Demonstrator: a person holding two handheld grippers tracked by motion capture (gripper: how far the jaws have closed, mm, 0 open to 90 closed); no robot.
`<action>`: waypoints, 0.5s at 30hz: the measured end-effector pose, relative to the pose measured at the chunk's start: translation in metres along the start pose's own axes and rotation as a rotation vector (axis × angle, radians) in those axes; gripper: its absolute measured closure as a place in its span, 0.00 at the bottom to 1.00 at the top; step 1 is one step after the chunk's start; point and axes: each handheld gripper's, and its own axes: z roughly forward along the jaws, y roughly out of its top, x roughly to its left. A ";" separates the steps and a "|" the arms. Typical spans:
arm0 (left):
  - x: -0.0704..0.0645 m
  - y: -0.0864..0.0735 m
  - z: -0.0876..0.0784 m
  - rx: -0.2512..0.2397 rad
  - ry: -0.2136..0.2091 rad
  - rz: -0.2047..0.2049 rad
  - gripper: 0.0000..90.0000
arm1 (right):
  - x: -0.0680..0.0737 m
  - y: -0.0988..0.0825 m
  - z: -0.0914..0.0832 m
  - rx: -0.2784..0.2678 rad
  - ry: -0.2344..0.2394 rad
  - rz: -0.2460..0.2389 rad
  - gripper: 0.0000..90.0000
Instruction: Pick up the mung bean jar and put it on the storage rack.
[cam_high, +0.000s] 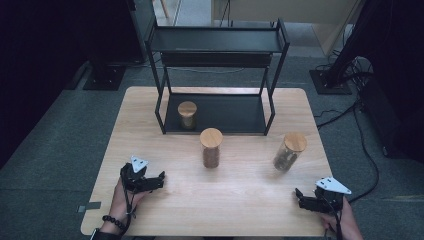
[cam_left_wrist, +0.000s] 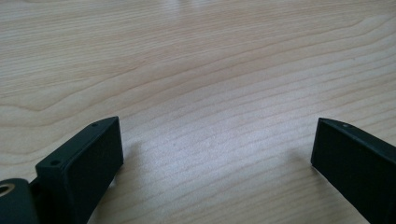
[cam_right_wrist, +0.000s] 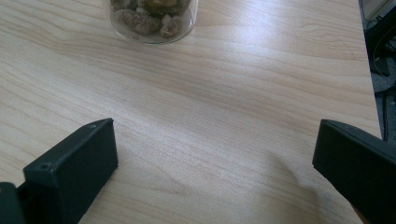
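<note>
Both claws, left (cam_high: 161, 178) and right (cam_high: 298, 195), rest low, jaws spread, on table (cam_high: 240, 200).

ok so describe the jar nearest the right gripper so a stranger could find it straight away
Start at the black rack at the table's far side. Three wood-lidded jars stand near it: one on its bottom shelf, one just before it, and the right jar off toward the right edge. It alone stands clear of the rack, with pale lumpy contents.

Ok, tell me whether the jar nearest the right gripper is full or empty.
Not empty. The glass jar holds brown lumpy pieces at its base in the right gripper view. In the high view its wooden lid is on; fill level cannot be told.
</note>
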 end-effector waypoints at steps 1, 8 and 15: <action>0.000 -0.001 -0.001 0.001 0.001 0.001 0.03 | 0.000 0.000 0.000 0.000 0.000 -0.001 0.00; 0.003 -0.007 -0.008 -0.007 0.010 -0.001 0.03 | 0.000 0.000 0.000 0.000 -0.001 -0.002 0.00; 0.008 -0.013 -0.014 -0.009 0.026 -0.022 0.03 | 0.001 0.000 0.000 -0.002 -0.003 -0.003 0.00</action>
